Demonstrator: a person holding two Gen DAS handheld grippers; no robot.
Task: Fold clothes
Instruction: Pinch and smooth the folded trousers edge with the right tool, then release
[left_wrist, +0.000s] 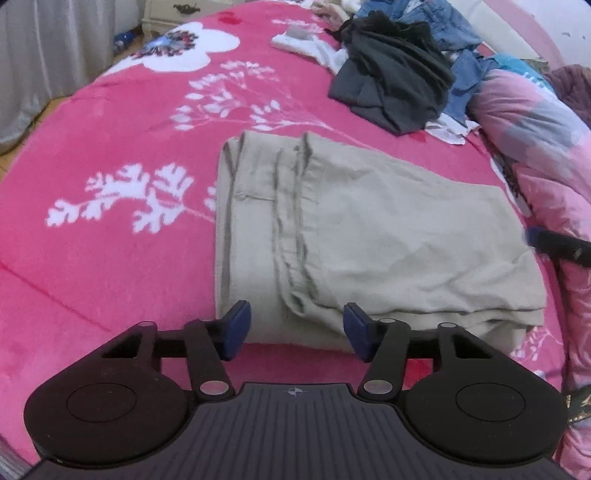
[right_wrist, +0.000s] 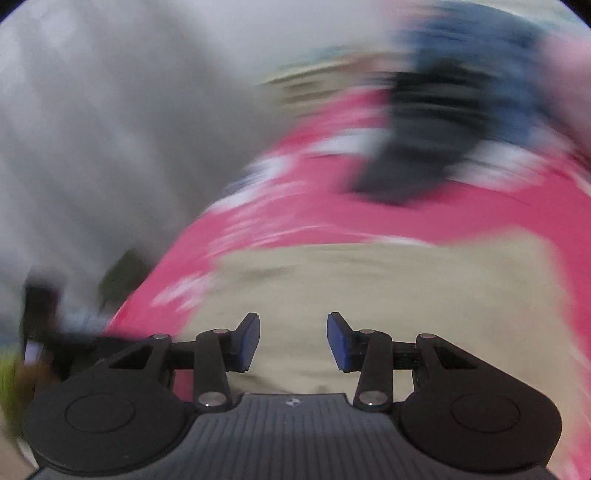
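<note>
Two grippers in sight, each with jaws apart and nothing pinched between the pads. Left gripper (left_wrist: 295, 334) poised over the near edge of the folded beige trousers (left_wrist: 369, 229), blue pads (left_wrist: 236, 330) spread to either side of a hem fold, not pressing on the cloth. Trousers lying flat in a rough rectangle on the pink flowered blanket (left_wrist: 129, 258), waistband and seams running along the left side, loose layered edges toward the right. Beyond the trousers' far right corner, a crumpled dark grey garment (left_wrist: 395, 77); behind that, a heap of blue denim (left_wrist: 443, 26) and some white cloth (left_wrist: 310, 44). Right of the trousers, a bunched pale pink quilt (left_wrist: 535, 129) along the bed's side. At the trousers' right edge, a dark bar with a blue tip (left_wrist: 554, 247) (cannot tell what). Far beyond the trousers to the left, a cream nightstand (left_wrist: 173, 14) and a grey curtain (left_wrist: 55, 55).

Right wrist view heavily smeared. Right gripper (right_wrist: 293, 341) above the trousers (right_wrist: 369, 288), pads clear of the cloth (gap between them empty). Past the trousers, pink blanket (right_wrist: 480, 214) and a dark blurred shape (right_wrist: 417, 147), no detail readable.
</note>
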